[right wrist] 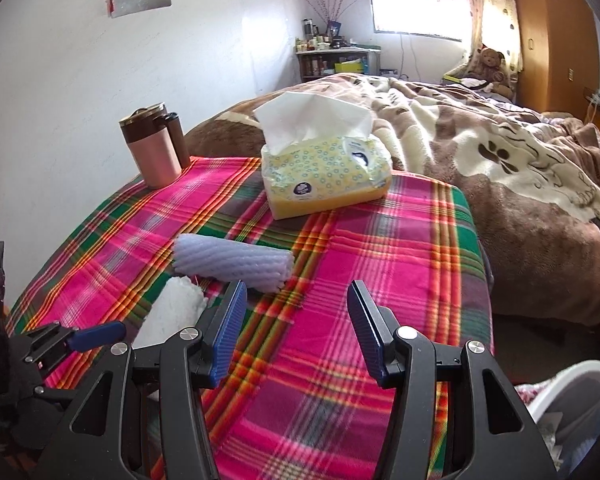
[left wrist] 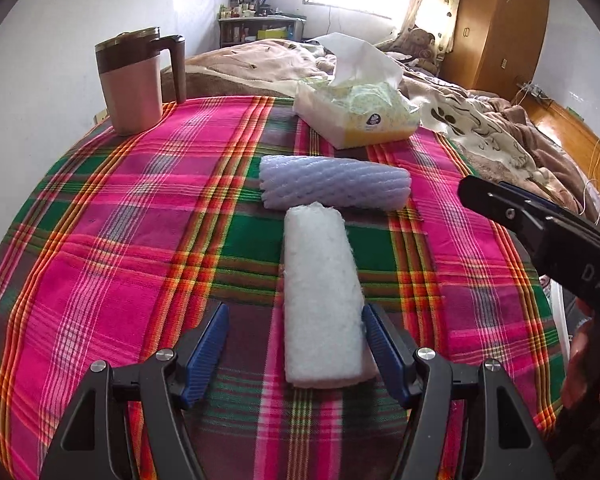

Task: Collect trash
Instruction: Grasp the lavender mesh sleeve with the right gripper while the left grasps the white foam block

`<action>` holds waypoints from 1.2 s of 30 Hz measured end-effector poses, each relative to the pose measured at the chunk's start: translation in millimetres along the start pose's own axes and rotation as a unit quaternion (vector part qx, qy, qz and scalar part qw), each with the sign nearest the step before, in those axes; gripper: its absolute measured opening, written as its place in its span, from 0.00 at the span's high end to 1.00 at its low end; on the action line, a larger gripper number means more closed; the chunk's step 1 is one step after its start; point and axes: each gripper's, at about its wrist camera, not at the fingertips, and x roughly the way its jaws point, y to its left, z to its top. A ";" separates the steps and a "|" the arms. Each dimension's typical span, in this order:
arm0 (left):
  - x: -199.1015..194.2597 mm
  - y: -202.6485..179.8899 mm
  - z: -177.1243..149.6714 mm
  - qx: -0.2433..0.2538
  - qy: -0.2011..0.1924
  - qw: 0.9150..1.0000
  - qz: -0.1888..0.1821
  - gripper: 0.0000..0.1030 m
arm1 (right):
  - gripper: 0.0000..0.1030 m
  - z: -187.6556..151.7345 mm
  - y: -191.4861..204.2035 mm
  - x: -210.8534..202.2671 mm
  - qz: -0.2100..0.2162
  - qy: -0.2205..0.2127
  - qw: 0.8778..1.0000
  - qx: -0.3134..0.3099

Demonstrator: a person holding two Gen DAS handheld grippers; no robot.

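A white fluffy foam pad point(left wrist: 320, 296) lies lengthwise on the plaid tablecloth point(left wrist: 120, 240). Across its far end lies a pale purple foam net sleeve point(left wrist: 334, 184). My left gripper point(left wrist: 295, 309) is open and straddles the white pad's near end; the right pad point(left wrist: 380, 344) is at the foam's edge and the left pad is well apart from it. In the right wrist view my right gripper point(right wrist: 297, 286) stands open over bare cloth, just right of the purple sleeve point(right wrist: 232, 262) and the white pad point(right wrist: 176, 306). It also shows at the right edge of the left wrist view point(left wrist: 484, 192).
A pink mug point(left wrist: 134, 84) with a brown lid stands at the table's far left corner. A yellow tissue pack point(left wrist: 356, 116) sits at the far edge. A bed with brown blankets point(right wrist: 520, 200) lies beyond and to the right. A white rim point(right wrist: 572, 384) shows low on the right.
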 end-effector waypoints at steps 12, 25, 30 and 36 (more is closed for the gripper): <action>-7.2 36.7 6.6 -0.024 -0.018 1.000 0.004 0.59 | 0.41 9.8 18.3 29.3 0.026 0.024 0.999 -0.040; -6.5 81.7 15.4 -0.060 -0.026 0.997 0.031 0.60 | 0.31 23.9 39.4 61.4 0.044 0.034 0.993 -0.104; -2.6 84.8 20.8 -0.060 -0.028 0.997 0.025 0.51 | 0.30 25.6 46.6 70.1 0.048 0.049 0.989 -0.130; 7.7 88.8 26.3 -0.061 -0.016 0.998 0.030 0.42 | 0.30 27.1 54.5 77.2 0.038 0.054 0.985 -0.157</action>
